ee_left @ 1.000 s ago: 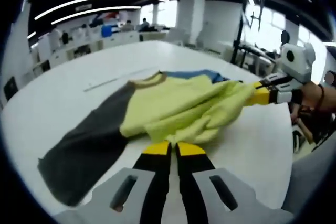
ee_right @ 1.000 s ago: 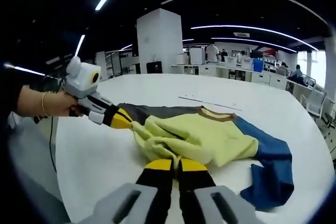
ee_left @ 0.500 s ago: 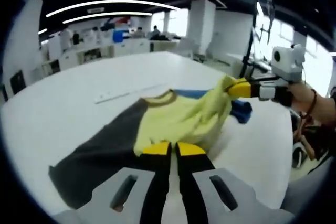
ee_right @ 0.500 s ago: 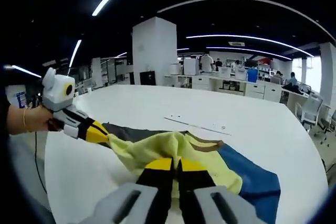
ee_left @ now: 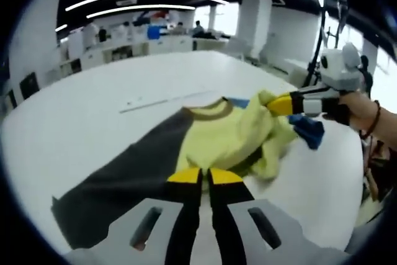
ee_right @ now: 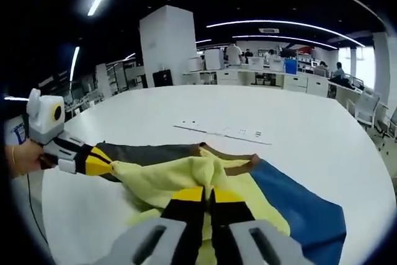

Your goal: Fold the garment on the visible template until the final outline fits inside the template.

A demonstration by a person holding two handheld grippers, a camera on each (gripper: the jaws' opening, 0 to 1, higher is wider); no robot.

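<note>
A garment with a yellow body (ee_left: 229,138), brown collar (ee_left: 208,111), dark grey sleeve (ee_left: 118,184) and blue sleeve (ee_left: 307,127) lies on the white table (ee_left: 74,122). My left gripper (ee_left: 205,176) is shut on the yellow hem, held up off the table. My right gripper (ee_left: 273,105) comes in from the right, shut on the hem's other corner. In the right gripper view my right gripper (ee_right: 206,194) pinches the yellow cloth (ee_right: 167,175), with the left gripper (ee_right: 107,164) at the left. The blue sleeve (ee_right: 298,206) spreads to the right, the collar (ee_right: 226,153) just beyond.
A pale strip with small marks (ee_left: 161,100) lies on the table beyond the collar, seen again as the strip (ee_right: 226,131). A hand with a bracelet (ee_left: 366,113) holds the right gripper. Desks, a white column (ee_right: 164,44) and people stand far behind.
Both grippers have lifted the yellow hem and carried it toward the collar. The body now bunches over itself, and the blue sleeve lies more exposed.
</note>
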